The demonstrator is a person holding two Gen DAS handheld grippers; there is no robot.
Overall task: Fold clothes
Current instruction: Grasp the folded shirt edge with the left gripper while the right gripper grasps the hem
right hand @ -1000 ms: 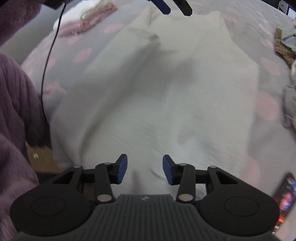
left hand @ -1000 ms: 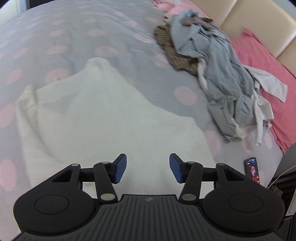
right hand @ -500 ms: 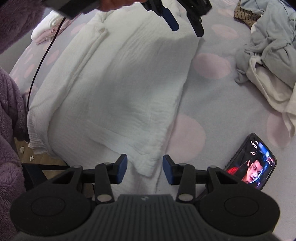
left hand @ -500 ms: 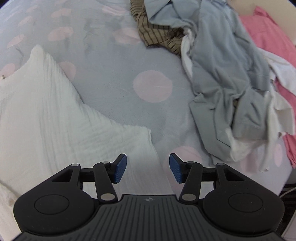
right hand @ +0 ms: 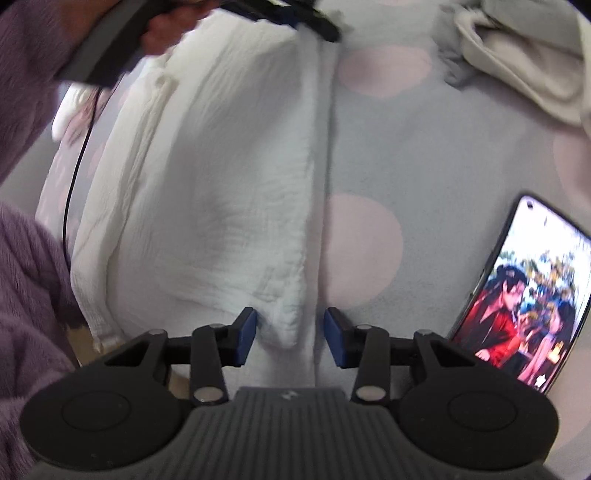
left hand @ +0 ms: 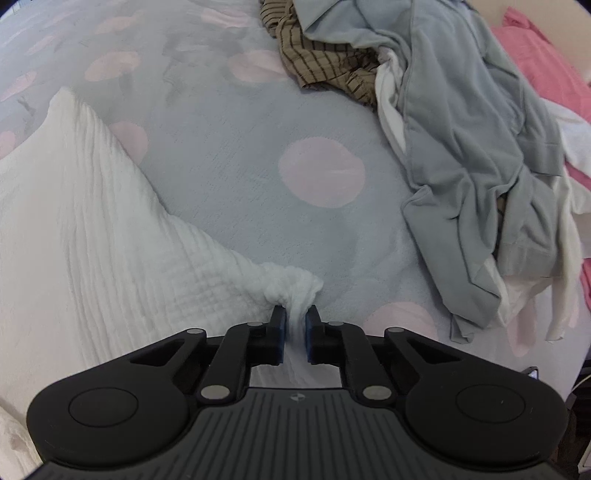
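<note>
A white crinkled garment [left hand: 92, 221] lies spread on the bed. My left gripper [left hand: 294, 318] is closing, and its blue pads pinch the garment's far right corner, which bunches up between them. In the right wrist view the same garment [right hand: 229, 166] runs away from me, with the left gripper [right hand: 314, 22] at its far corner. My right gripper [right hand: 290, 326] points down at the near corner. Its jaws are closing with that corner between them, and the pads stand clear of the cloth.
A heap of grey clothes [left hand: 461, 147], a brown striped garment [left hand: 321, 62] and pink fabric [left hand: 546, 74] lie to the right on the spotted bedspread [left hand: 258, 166]. A lit phone [right hand: 524, 295] lies right of my right gripper. A purple sleeve [right hand: 29, 295] and black cable [right hand: 74, 166] are at left.
My left gripper travelled to the garment's right corner, sank and shut on it. My right gripper came down over the near corner and its jaws narrowed.
</note>
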